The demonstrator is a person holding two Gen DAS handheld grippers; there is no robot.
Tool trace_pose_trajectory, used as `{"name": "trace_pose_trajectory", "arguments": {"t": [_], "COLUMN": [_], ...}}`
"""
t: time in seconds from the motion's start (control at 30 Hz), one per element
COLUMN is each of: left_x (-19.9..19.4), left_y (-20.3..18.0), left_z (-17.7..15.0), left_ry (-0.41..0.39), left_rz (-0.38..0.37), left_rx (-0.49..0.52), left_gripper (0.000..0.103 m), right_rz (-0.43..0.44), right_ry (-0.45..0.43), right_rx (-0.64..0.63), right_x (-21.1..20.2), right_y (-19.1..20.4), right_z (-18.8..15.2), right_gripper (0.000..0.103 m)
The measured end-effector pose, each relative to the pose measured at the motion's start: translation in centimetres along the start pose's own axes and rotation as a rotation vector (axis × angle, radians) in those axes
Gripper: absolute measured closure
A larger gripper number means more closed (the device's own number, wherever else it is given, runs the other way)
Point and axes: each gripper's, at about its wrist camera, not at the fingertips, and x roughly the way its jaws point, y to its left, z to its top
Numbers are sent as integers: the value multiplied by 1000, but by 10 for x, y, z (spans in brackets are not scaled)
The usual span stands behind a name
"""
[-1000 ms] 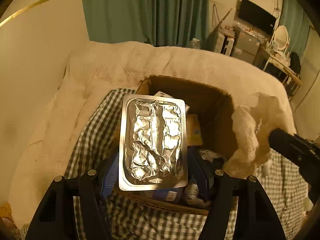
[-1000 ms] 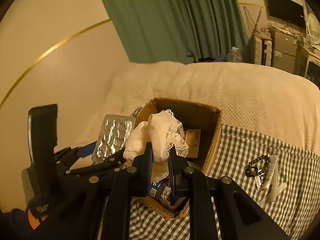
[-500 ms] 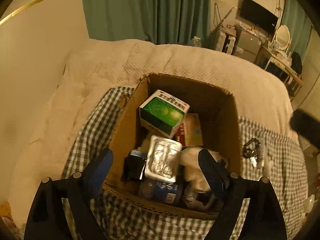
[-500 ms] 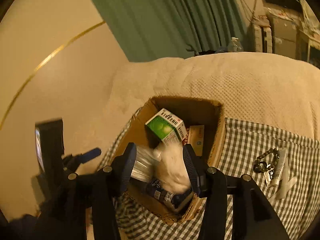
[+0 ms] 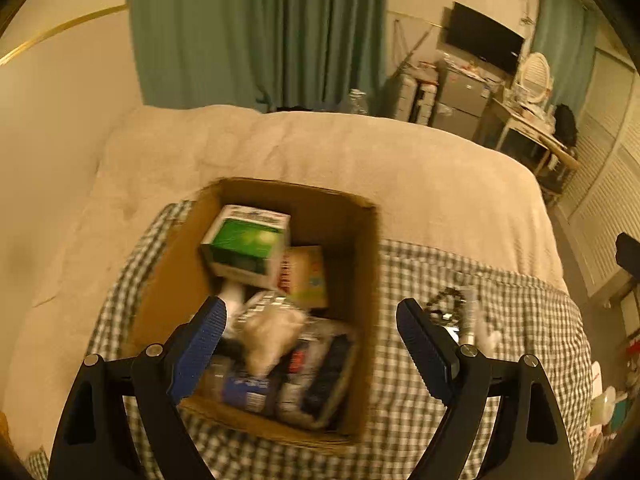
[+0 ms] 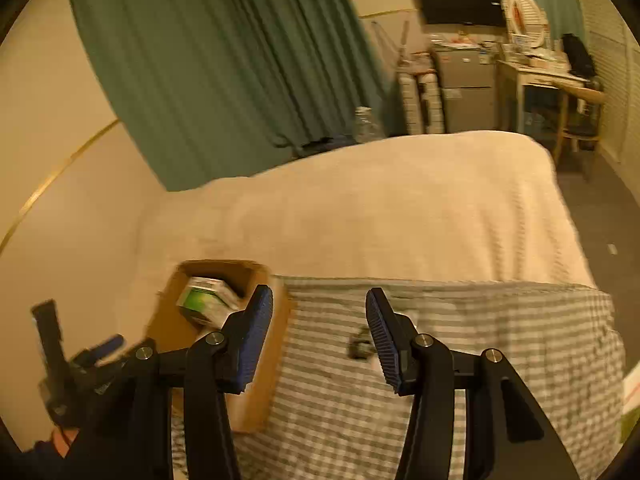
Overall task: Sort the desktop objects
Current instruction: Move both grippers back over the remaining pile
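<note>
A cardboard box (image 5: pixel 366 280) sits on a checked cloth (image 5: pixel 500 292) on the bed. Inside lie a green-and-white carton (image 5: pixel 246 246), a yellow packet (image 5: pixel 308 276), a foil blister pack (image 5: pixel 266 304), a white lace cloth (image 5: pixel 270 330) and dark packets. My left gripper (image 5: pixel 308 328) is open and empty above the box's near side. My right gripper (image 6: pixel 318 320) is open and empty, over the cloth right of the box (image 6: pixel 276 320). A dark chain (image 5: pixel 444 306) and a white tube (image 5: pixel 468 314) lie on the cloth; the chain also shows in the right wrist view (image 6: pixel 360 344).
A beige blanket (image 5: pixel 360 160) covers the bed beyond the cloth. A green curtain (image 5: pixel 256 32) and cream wall stand behind. A desk, drawers and a dark screen (image 5: pixel 484 42) are at the far right. The left gripper's body (image 6: pixel 60 364) shows at the lower left of the right wrist view.
The left gripper opened and dropped the foil blister pack into the box. The right gripper opened and dropped the white lace cloth there, then swung right, over the checked cloth.
</note>
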Motion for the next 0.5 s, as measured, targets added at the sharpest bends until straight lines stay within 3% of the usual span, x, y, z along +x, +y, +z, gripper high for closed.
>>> {"name": "trace_pose_trajectory", "arguments": {"t": [0.17,0.33,0.5], "left_x": [9,33,71], "left_y": [-60,-115,-145], "left_z": [-6,-23,-49], "left_ry": [31,104,173], "left_rz": [-51,-108,-98], "left_rx": [69,155,229], "left_gripper": [13,13,13], "right_rz": [-85,-139,-155], "right_ry": [21,93,146], "right_rx": [-29,-66,-84], "right_x": [-19,-12,9], "right_y": [-34,-61,-78], "right_z": [-8,-27,-35], "right_gripper": [55,55,55]}}
